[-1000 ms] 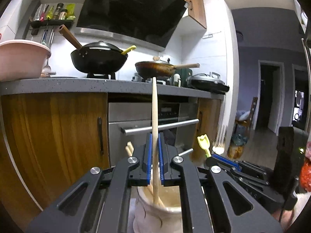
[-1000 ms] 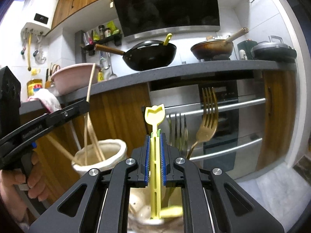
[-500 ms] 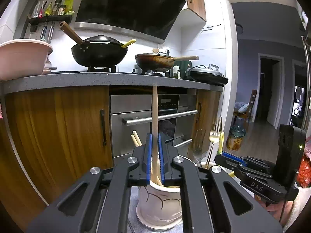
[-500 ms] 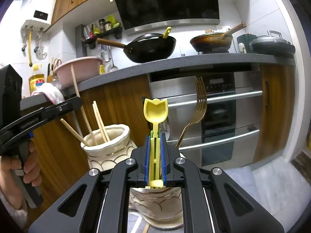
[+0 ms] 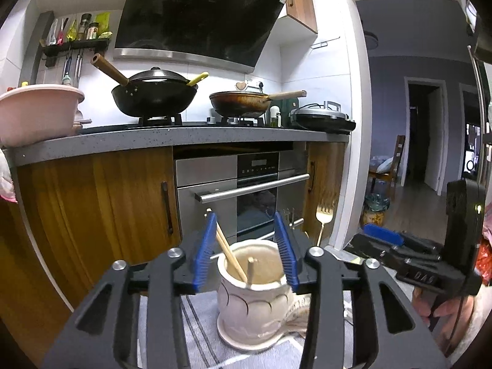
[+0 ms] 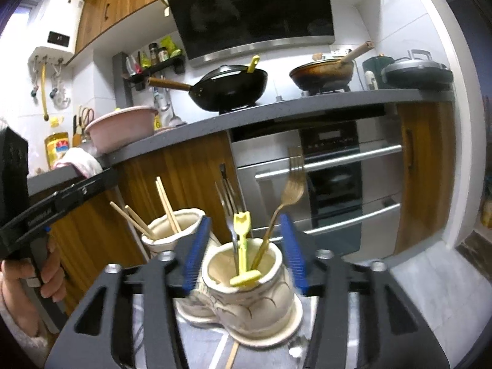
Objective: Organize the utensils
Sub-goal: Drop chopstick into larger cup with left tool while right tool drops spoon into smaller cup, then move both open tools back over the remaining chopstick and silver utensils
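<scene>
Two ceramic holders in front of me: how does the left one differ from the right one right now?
The left holder contains only wooden chopsticks; the right holder contains forks and a yellow plastic utensil. In the right wrist view, the left holder stands farther back, the right holder nearer. Both are cream, bulbous and upright, side by side.

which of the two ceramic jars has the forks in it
The jar between the right gripper's opening jaws: it holds the gold fork, a dark fork and the yellow utensil. The other jar, further left, holds only chopsticks.
</scene>
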Demonstrator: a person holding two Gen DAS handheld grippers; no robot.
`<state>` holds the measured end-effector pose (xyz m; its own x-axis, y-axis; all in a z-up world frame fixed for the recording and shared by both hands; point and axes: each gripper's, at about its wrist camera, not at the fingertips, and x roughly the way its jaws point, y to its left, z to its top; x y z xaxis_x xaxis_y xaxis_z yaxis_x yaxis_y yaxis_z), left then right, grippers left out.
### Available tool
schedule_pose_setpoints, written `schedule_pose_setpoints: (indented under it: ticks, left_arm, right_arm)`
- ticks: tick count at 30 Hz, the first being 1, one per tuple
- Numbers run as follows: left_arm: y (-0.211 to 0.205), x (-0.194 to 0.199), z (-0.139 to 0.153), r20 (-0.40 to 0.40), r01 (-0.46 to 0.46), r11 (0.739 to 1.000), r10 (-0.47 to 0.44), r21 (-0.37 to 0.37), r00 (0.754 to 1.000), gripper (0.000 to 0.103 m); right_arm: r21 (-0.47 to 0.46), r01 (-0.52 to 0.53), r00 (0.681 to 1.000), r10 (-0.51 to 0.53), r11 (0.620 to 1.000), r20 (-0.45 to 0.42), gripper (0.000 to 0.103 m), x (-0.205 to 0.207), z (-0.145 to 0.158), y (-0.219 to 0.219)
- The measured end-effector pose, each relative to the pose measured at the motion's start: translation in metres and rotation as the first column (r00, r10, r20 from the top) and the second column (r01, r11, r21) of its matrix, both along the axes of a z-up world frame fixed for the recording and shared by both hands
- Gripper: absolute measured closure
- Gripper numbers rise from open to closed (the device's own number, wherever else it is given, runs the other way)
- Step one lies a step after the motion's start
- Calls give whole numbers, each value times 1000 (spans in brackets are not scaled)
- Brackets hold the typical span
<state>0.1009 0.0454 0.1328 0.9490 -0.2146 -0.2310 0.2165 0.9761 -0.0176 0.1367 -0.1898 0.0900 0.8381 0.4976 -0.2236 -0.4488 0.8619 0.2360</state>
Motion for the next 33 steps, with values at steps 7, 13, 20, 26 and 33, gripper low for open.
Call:
schedule_pose_setpoints:
  ticks: [7, 13, 20, 26, 33]
  left_arm:
    - [0, -30, -5, -10, -30, 999, 30, -12, 1000, 8]
    - [-3, -48, -13, -56, -37, 999, 37, -11, 998, 5]
    - [-9, -65, -26, -105, -37, 999, 36, 0, 994, 5]
    - [-16, -68, -38, -150, -40, 999, 43, 26, 988, 5]
    - [-22, -62, -58, -235, -41, 998, 50, 39, 971, 5]
  right_arm:
    - [-56, 46, 998, -48, 997, -40, 11, -20, 6, -16]
    - [-102, 72, 996, -77, 992, -54, 7, -38, 7, -28]
    - [-171, 92, 993, -103, 981, -52, 6, -58, -4, -36]
    - [-210, 97, 991, -115, 973, -75, 6, -63, -15, -42]
    - [-238, 108, 983, -140, 965, -119, 6, -60, -27, -49]
